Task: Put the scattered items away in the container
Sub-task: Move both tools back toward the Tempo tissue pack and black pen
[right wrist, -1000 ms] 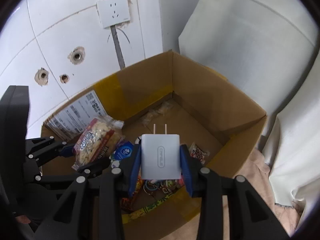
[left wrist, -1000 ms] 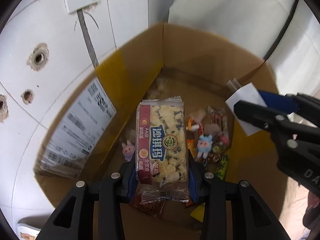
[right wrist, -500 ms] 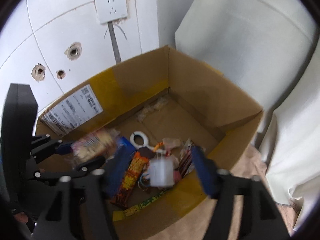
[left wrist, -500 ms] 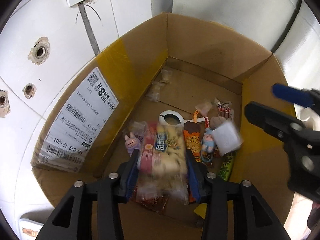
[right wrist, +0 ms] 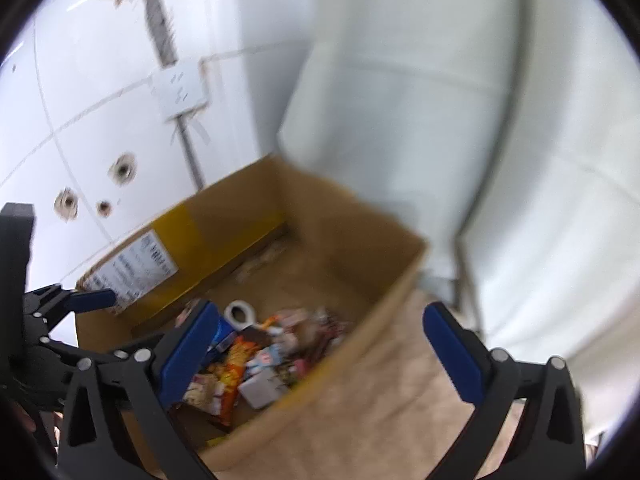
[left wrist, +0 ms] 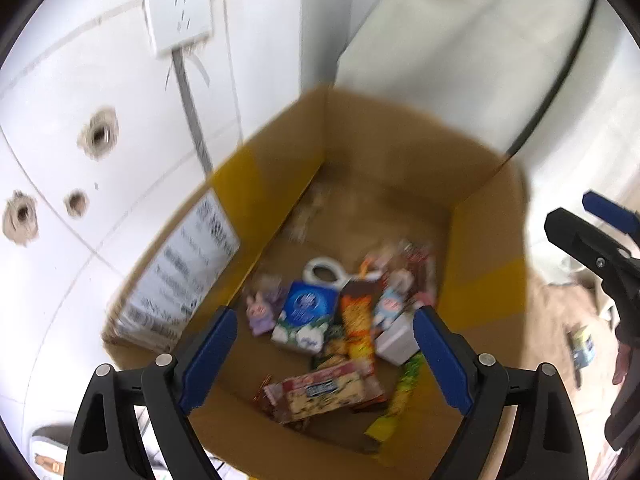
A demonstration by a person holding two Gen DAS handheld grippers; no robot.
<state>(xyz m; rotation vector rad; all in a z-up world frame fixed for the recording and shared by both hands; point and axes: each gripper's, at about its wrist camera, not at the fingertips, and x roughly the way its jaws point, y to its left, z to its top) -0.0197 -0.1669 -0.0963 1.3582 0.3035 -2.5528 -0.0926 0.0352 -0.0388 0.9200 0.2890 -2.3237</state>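
The left hand-held gripper (left wrist: 322,354) fills the bottom of the left wrist view, its two blue-padded fingers spread wide apart with nothing between them. Directly beyond and below it sits an open cardboard box (left wrist: 404,148), taking up the centre of the frame. A puffed-rice snack packet (left wrist: 320,390) lies flat on the box floor at lower centre, just past the fingertips. Above it in the pile are a blue and white tissue pack (left wrist: 304,316), an orange snack bag (left wrist: 358,324), a small pink toy figure (left wrist: 260,312) to the left, a white ring of tape (left wrist: 322,274) farther back, and a white charger block (left wrist: 394,342) at the right of the heap. A white shipping label (left wrist: 180,276) is stuck on the box's left wall.

The right hand-held gripper (right wrist: 324,354) fills the bottom of the right wrist view, its jaws also wide apart and empty, held above the box's near right rim. The charger block rests inside the box at lower centre of that view.

Behind the box, a white tiled wall carries a power socket (left wrist: 178,22) at upper left, with drilled holes below it. The pictures are blurred, so packet lettering cannot be read.
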